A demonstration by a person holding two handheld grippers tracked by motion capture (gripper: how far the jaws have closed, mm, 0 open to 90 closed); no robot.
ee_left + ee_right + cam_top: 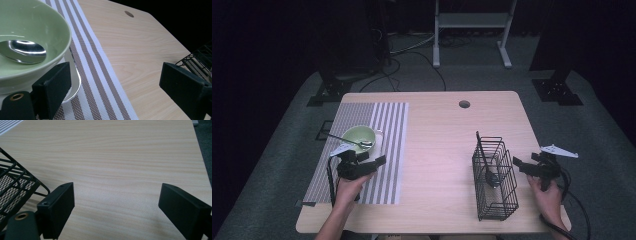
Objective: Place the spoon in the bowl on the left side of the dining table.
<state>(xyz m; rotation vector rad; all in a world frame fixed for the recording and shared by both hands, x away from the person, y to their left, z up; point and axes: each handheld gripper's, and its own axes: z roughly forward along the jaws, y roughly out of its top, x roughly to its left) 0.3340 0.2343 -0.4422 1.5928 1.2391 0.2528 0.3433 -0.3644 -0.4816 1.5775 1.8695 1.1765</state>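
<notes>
Where the striped placemat (388,150) covers the left part of the wooden table (439,145), a pale green bowl (359,137) sits near its middle on a small white plate (74,86). Its glaze is smooth and glossy, with a rounded rim and a wall that curves down to a shallow floor. A metal spoon (362,143) lies in it, polished bowl end resting on the bottom (bright reflections show on it in the left gripper view) and thin handle running out over the far left rim. The left gripper (371,161) is just in front of the bowl, low over the mat, its jaws spread wide and holding nothing; in its own view one jaw stands close against the bowl's outer wall, though whether it touches cannot be told.

Further right, a black wire basket (495,179) stands upright on bare wood, well apart from the mat. A dark utensil (488,170) leans inside it, handle rising above the rim.

At the far right, the right gripper (527,168) is just beside the basket, above the table near its edge. Its jaws are wide apart and empty.
</notes>
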